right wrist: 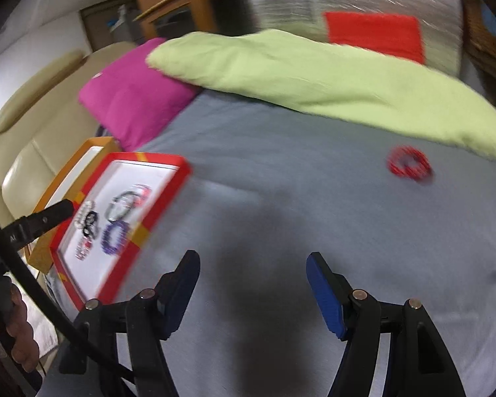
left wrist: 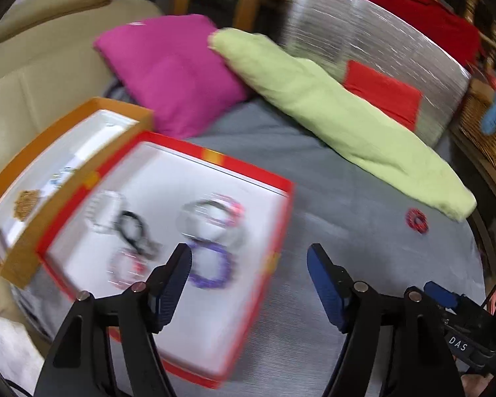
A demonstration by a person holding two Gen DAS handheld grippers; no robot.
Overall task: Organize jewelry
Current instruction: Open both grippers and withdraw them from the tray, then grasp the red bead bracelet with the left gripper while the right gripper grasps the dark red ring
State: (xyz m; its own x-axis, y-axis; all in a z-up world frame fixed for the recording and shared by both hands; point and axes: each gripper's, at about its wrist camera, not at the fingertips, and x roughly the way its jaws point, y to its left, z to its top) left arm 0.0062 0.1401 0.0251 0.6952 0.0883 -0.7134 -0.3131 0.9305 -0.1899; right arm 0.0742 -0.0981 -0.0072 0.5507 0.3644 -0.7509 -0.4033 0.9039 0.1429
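Note:
A red-rimmed white tray (left wrist: 282, 218) (right wrist: 168, 198) lies on the grey sheet and holds several bracelets, among them a purple one (left wrist: 211, 266) (right wrist: 115, 236) and a black one (left wrist: 132, 228). A red bracelet (left wrist: 417, 220) (right wrist: 410, 164) lies alone on the sheet near the green cloth. My left gripper (left wrist: 249, 258) is open and empty over the tray's right edge. My right gripper (right wrist: 253, 264) is open and empty above bare sheet, with the red bracelet ahead to its right. The left gripper's finger (right wrist: 54, 213) shows at the tray's left side.
An orange box (left wrist: 79, 112) (right wrist: 96, 142) with a white lining sits behind the tray. A pink pillow (left wrist: 172, 72) (right wrist: 132, 102) and a green cloth (left wrist: 330, 112) (right wrist: 314, 72) lie at the back. A beige sofa (left wrist: 23, 96) is left; a silver panel (left wrist: 373, 46) is behind.

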